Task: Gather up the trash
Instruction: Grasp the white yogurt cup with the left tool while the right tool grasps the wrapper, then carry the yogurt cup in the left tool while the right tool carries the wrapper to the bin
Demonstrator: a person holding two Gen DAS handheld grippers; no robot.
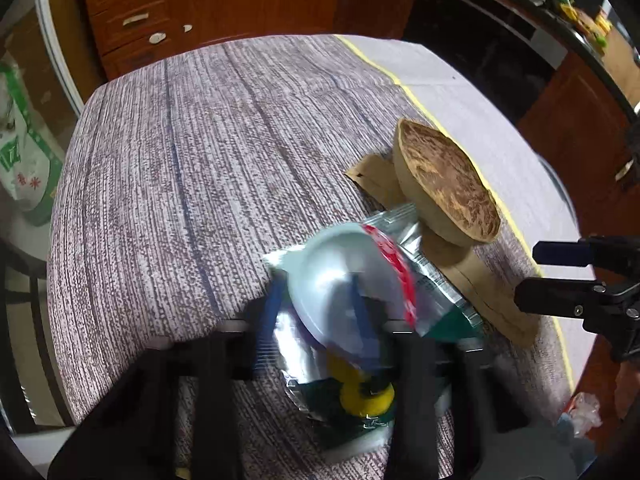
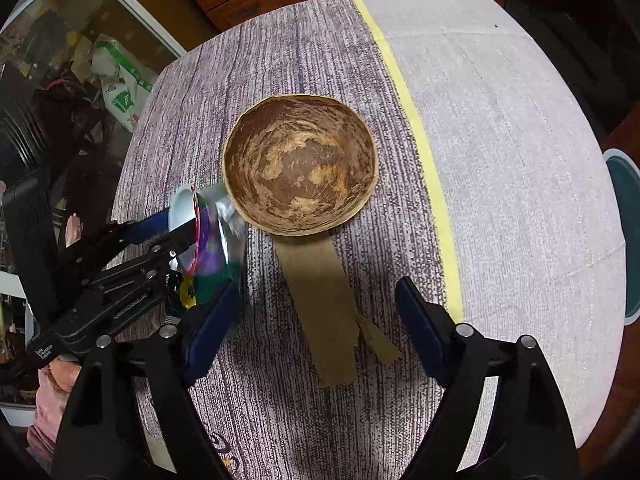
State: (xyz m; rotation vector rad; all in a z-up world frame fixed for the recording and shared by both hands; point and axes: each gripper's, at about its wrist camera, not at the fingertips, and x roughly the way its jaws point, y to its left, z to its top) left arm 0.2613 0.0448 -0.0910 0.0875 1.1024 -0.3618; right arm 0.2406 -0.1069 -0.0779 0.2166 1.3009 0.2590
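Observation:
My left gripper point(image 1: 320, 308) is shut on a crumpled foil snack wrapper point(image 1: 348, 292), silver with red, green and yellow print, and holds it above the table; it also shows in the right wrist view point(image 2: 208, 236). A brown wooden bowl point(image 2: 300, 164) stands empty mid-table, just right of the wrapper, also visible in the left wrist view point(image 1: 444, 184). A strip of brown paper point(image 2: 324, 308) lies flat from under the bowl toward me. My right gripper point(image 2: 316, 328) is open and empty, hovering over the strip's near end; it also shows in the left wrist view point(image 1: 560, 276).
The round table point(image 2: 500, 160) has a striped purple-grey cloth with a yellow line and a pale section on the right. Wooden drawers point(image 1: 136, 20) stand behind. A white-green sack point(image 1: 20, 148) sits on the floor left. A teal stool point(image 2: 624, 236) is at right.

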